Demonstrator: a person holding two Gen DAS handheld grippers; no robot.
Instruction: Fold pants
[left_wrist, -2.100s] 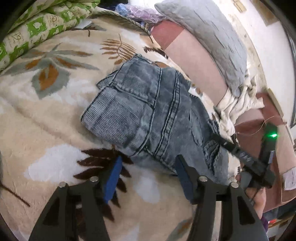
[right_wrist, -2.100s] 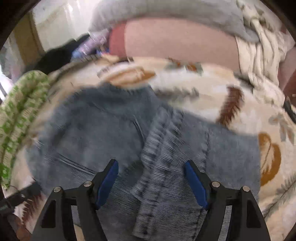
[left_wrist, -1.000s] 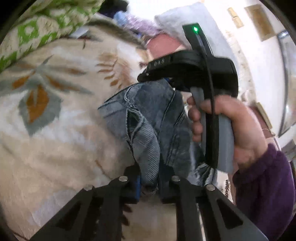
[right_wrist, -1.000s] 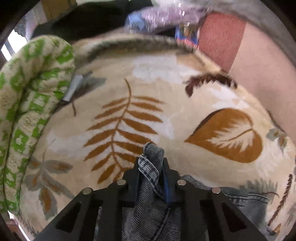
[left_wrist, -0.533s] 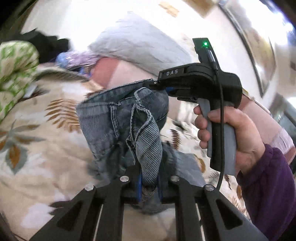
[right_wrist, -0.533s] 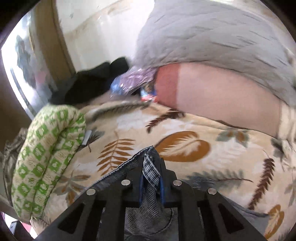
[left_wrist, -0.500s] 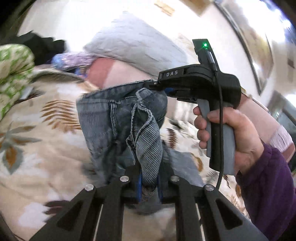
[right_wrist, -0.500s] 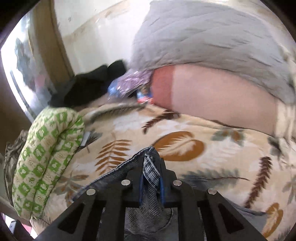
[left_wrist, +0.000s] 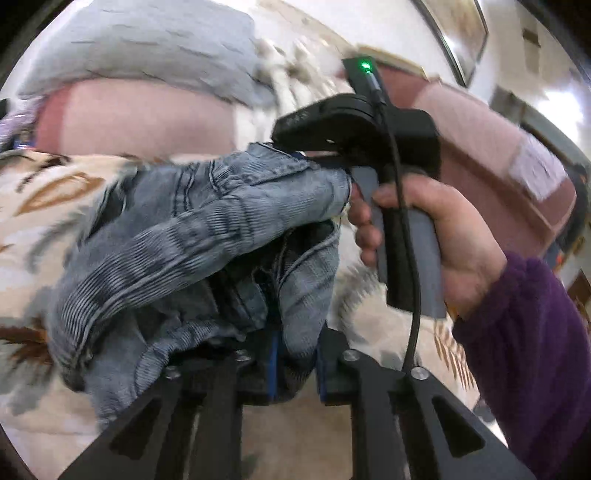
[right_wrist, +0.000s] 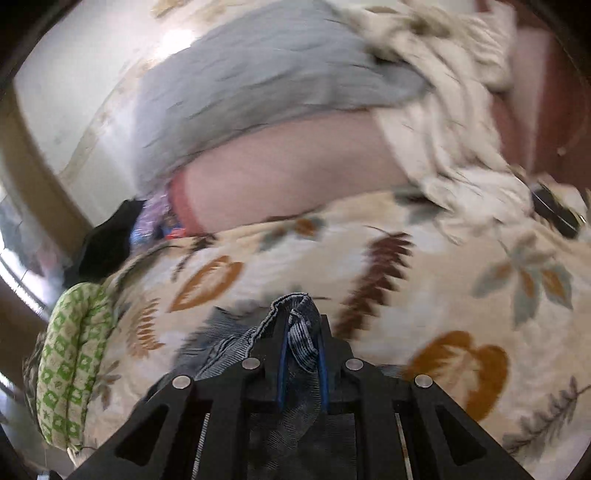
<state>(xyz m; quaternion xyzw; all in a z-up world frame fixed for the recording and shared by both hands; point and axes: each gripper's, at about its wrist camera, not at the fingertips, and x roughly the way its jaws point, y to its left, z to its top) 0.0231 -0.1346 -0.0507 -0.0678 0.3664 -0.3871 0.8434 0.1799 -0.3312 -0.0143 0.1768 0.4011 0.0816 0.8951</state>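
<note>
No legible text or labels.

Faded blue denim pants (left_wrist: 207, 229) hang bunched and lifted above the leaf-patterned blanket (right_wrist: 424, 280).

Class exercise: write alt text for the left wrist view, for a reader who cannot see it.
Bunched blue denim pants hang lifted between two black tongs: the left tongs, now opening, with denim between them, and the right tongs, held by a hand in a purple sleeve. A leaf-patterned blanket lies below.
</note>
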